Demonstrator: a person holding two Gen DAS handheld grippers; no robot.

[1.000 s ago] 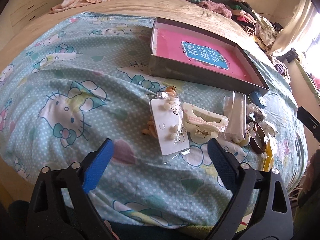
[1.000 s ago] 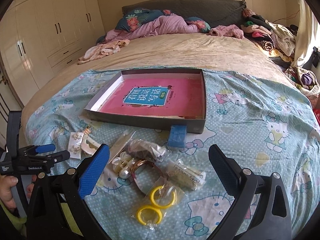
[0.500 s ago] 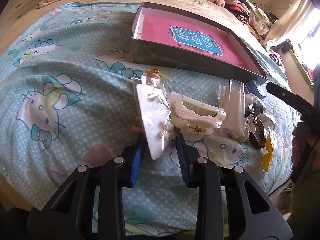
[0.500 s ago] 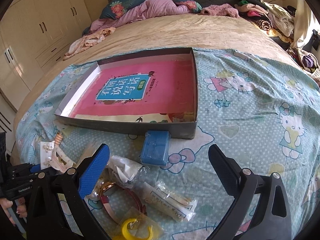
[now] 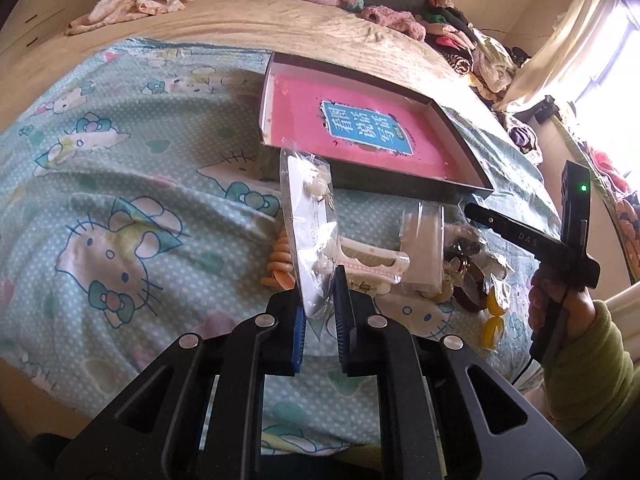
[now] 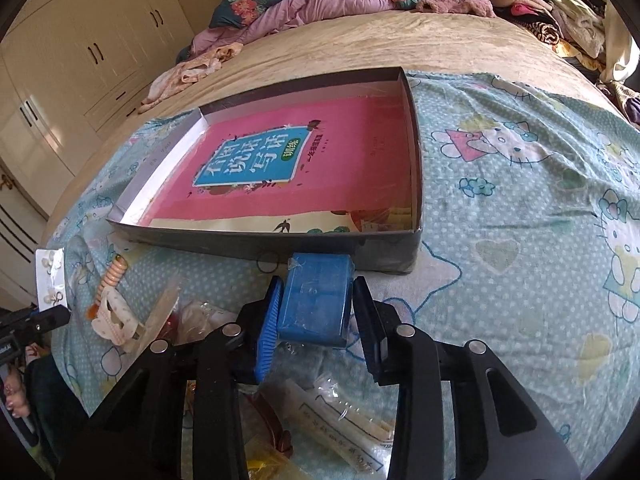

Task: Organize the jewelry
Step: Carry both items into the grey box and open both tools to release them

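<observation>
My left gripper (image 5: 320, 320) is shut on a clear bag with an earring card (image 5: 310, 224) and holds it upright above the bed; the card also shows at the left of the right wrist view (image 6: 50, 276). My right gripper (image 6: 316, 316) has closed around a small blue box (image 6: 316, 298) that lies just in front of the grey tray (image 6: 280, 246). The tray (image 5: 404, 188) holds a pink book (image 6: 280, 168). A cream hair clip (image 5: 372, 264), a coiled orange hair tie (image 5: 280, 260) and bagged jewelry (image 5: 424, 248) lie on the sheet.
The Hello Kitty sheet (image 5: 120, 208) covers the near part of the bed. Yellow rings in a bag (image 5: 494, 320) and a long clear packet (image 6: 348, 420) lie near the front edge. Clothes are heaped at the headboard (image 6: 304, 4). Wardrobes (image 6: 80, 64) stand at left.
My left gripper has lifted the earring card off the sheet and stood it upright. My right gripper has moved forward and closed from wide open onto the blue box.
</observation>
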